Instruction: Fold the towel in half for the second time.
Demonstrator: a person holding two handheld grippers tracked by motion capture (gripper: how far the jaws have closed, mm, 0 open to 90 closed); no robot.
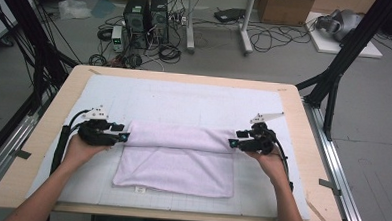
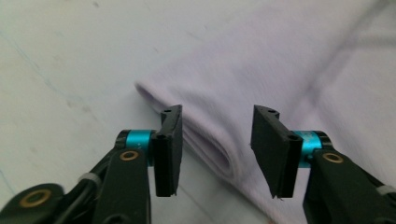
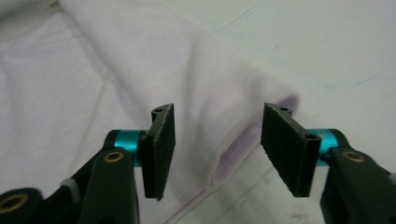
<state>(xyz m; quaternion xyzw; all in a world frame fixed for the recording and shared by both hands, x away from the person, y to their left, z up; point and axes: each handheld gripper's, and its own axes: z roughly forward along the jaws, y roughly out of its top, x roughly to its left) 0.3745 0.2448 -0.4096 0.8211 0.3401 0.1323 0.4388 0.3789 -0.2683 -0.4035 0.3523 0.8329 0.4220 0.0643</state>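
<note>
— Black fingers of the left gripper and right gripper stand parted, grasping nothing?

— Yes. Each straddles one end of the lilac towel, whose rolled fold runs left-right between them on the desk; both sit equally near.

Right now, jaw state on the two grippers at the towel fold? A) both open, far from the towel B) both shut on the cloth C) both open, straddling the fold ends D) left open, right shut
C: the left gripper and right gripper both show a clear gap between their pads, with an end of the folded towel lying in that gap.
</note>
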